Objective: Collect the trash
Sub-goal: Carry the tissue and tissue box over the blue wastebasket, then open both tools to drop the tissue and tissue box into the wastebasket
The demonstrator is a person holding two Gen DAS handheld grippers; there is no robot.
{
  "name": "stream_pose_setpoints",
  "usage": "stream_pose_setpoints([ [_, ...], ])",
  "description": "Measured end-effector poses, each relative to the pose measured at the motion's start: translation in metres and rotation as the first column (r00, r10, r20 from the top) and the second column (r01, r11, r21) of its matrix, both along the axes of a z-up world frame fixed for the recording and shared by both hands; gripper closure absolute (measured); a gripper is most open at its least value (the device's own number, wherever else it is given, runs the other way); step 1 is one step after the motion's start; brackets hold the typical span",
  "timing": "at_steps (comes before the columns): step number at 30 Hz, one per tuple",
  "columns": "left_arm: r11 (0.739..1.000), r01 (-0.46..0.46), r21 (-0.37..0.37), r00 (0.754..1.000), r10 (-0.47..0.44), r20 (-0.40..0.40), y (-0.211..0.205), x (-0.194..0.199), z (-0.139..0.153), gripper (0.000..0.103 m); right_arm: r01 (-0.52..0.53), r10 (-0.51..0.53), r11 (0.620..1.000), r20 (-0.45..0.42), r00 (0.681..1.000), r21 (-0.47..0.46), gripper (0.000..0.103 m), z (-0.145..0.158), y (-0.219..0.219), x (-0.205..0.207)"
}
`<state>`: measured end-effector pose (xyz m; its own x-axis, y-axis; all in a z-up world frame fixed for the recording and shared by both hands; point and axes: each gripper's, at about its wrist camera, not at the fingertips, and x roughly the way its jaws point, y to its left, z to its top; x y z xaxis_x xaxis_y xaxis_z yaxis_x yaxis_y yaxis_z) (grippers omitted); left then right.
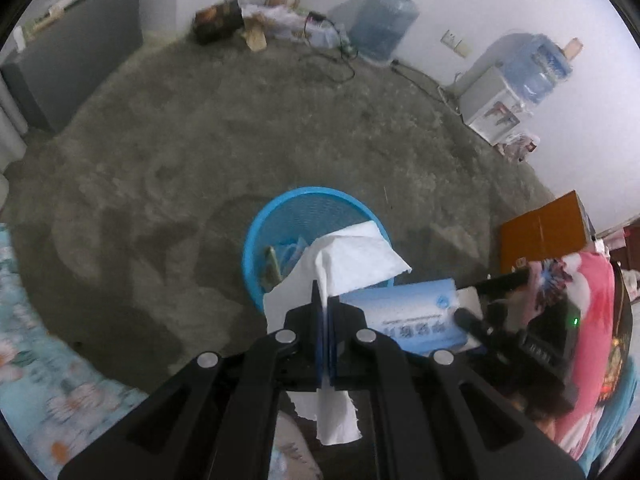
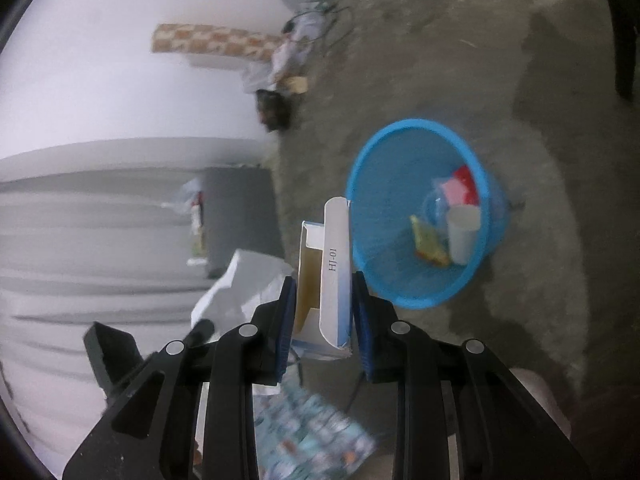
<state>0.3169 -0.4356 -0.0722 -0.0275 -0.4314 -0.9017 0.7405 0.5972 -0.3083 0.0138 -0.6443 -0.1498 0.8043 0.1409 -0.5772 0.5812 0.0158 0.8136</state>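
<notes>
My left gripper (image 1: 323,300) is shut on a white paper tissue (image 1: 352,258), held above the near rim of a blue mesh waste basket (image 1: 280,208) on the floor. My right gripper (image 2: 322,292) is shut on an open blue-and-white carton (image 2: 334,264) marked HJ-01, left of the basket (image 2: 384,184). The carton also shows in the left wrist view (image 1: 408,316), beside the tissue. The tissue shows in the right wrist view (image 2: 240,284), left of the carton. In the basket lie a white cup (image 2: 462,232), a yellow wrapper (image 2: 428,242) and red and pink scraps (image 2: 460,188).
Bare concrete floor (image 1: 240,140) surrounds the basket. Blue water jugs (image 1: 384,20) and a small white dispenser (image 1: 492,104) stand by the far wall, with cables (image 1: 344,64) and clutter. A grey cabinet (image 1: 72,72) is at left, an orange box (image 1: 544,232) at right. Floral bedding (image 1: 48,360) lies near.
</notes>
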Motion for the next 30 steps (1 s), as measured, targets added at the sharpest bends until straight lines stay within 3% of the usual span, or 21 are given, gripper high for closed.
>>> stream_pose_setpoints([
  [2,1.0,0.006,0.014,1.0,-0.006,0.003,-0.019,-0.001,-0.016,0.098,0.007,-0.007,1.0,-0.02,1.0,0.006,0.075,-0.015,-0.006,0.007],
  [3,1.0,0.014,0.019,1.0,-0.014,-0.003,-0.027,-0.001,-0.024,0.081,0.004,-0.004,1.0,-0.028,1.0,0.01,0.071,-0.023,-0.009,0.012],
  [4,1.0,0.017,0.023,1.0,-0.017,-0.009,-0.031,0.0,-0.03,0.072,-0.002,0.002,1.0,-0.038,0.999,0.012,0.069,-0.028,-0.01,0.015],
  [5,0.999,0.002,0.037,1.0,-0.002,-0.007,-0.037,0.0,-0.038,0.051,-0.006,0.008,1.0,-0.066,0.998,0.017,0.067,-0.039,-0.015,0.019],
  [7,0.999,-0.036,0.038,0.999,0.037,-0.002,-0.041,0.001,-0.048,0.046,-0.007,0.008,1.0,-0.099,0.995,0.019,0.056,-0.059,-0.021,0.023],
  [9,0.998,-0.04,0.04,0.999,0.041,-0.02,-0.042,0.0,-0.053,0.039,-0.006,0.005,1.0,-0.151,0.989,-0.005,0.052,-0.069,-0.024,0.024],
  [12,0.999,-0.039,0.027,0.999,0.039,0.001,-0.04,-0.001,-0.046,0.036,-0.002,0.001,1.0,-0.173,0.985,-0.001,0.052,-0.073,-0.023,0.015],
  [20,0.997,-0.07,-0.031,0.997,0.072,0.041,-0.024,-0.003,-0.008,0.03,-0.004,-0.006,0.998,-0.153,0.988,-0.063,0.05,-0.049,-0.018,0.005],
  [24,0.996,-0.058,-0.066,0.996,0.063,0.065,-0.004,-0.007,0.025,0.03,-0.045,0.03,0.995,-0.154,0.988,-0.094,0.05,-0.033,-0.008,0.007],
  [30,0.988,-0.042,-0.152,0.993,0.057,0.102,0.05,-0.019,0.087,0.026,-0.167,0.134,0.963,-0.161,0.978,-0.21,0.045,0.016,0.026,0.018],
])
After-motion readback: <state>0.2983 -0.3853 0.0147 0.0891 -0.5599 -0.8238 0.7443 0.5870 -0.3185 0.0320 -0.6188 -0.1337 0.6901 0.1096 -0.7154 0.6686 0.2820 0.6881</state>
